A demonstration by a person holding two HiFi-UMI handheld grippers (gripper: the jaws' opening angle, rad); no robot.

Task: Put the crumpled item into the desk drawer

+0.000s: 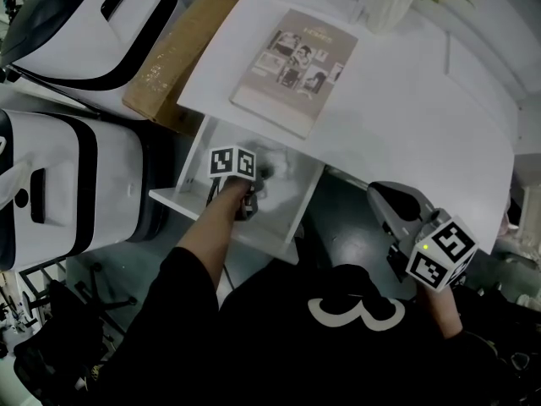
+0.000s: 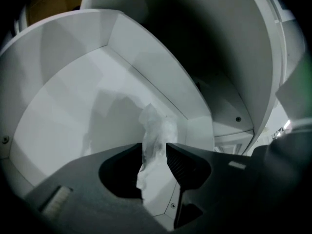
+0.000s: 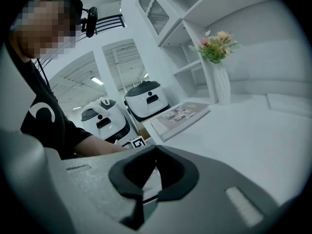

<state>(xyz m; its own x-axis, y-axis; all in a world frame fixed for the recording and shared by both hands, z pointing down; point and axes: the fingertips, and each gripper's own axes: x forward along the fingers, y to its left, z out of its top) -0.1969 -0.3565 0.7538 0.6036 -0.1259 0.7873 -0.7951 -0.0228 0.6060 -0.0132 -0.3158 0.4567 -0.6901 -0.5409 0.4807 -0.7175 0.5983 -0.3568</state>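
The crumpled item [image 2: 156, 130] is seen inside the open desk drawer [image 2: 63, 111], between the jaws of the left gripper [image 2: 155, 150], which are held partly apart and not clamped on it. The right gripper [image 3: 155, 152] is held near the white surface [image 1: 406, 117], its jaws brought together on nothing.
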